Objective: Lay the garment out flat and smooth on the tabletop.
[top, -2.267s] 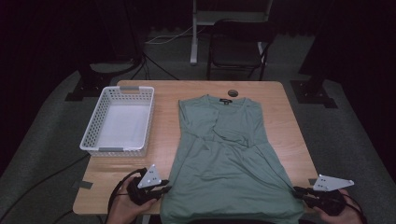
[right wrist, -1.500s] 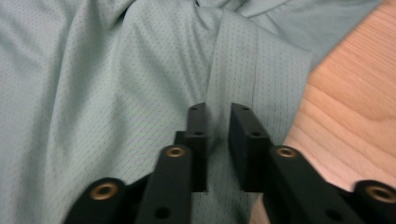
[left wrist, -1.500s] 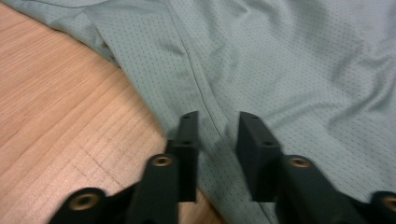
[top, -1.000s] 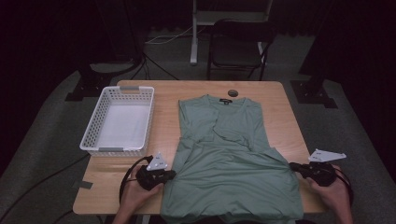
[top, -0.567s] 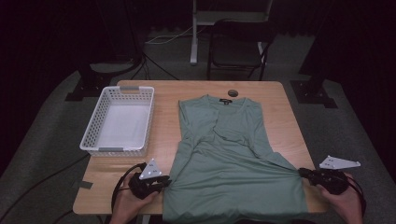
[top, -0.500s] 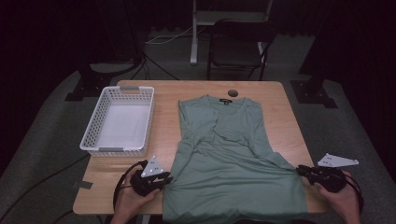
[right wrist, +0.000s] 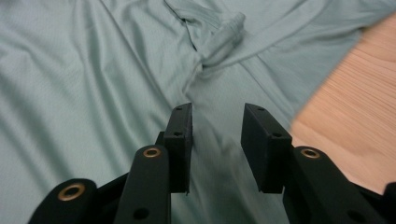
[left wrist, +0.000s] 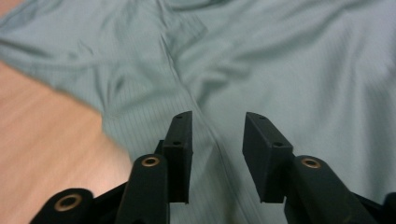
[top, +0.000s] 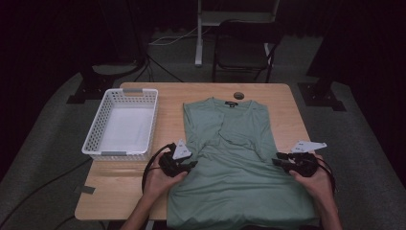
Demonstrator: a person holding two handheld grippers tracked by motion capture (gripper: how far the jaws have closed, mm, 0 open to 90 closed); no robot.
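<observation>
- Leftmost, a white basket (top: 120,123) sits on the far-left part of the wooden table (top: 122,194); its inside looks bare and pale; it lies well apart from the cloth.
- Next, the left gripper (top: 191,165) is held in the person's left hand (top: 158,179) at the near-left edge of the green shirt (top: 237,177); its tips point right, over the shirt's left side.
- Seen from the left gripper view, its jaws stand well apart and have just been opening; nothing is pinched between them; the shirt (left wrist: 289,70) lies beneath and beyond them, creased, with bare wood at the left.
- Centrally, the shirt is spread flat on the table, collar at the far end, hem at the near edge; a fold crosses its chest.
- Beyond the collar, a small dark round object (top: 238,95) rests on the wood near the far edge.
- Rightmost, the right gripper (top: 277,162) is held in the right hand (top: 318,182) over the shirt's right side, tips pointing left.
- Through the right gripper view, its jaws have likewise just been opening and stand wide, empty; rumpled fabric (right wrist: 93,70) lies below them; wood shows at the right.
</observation>
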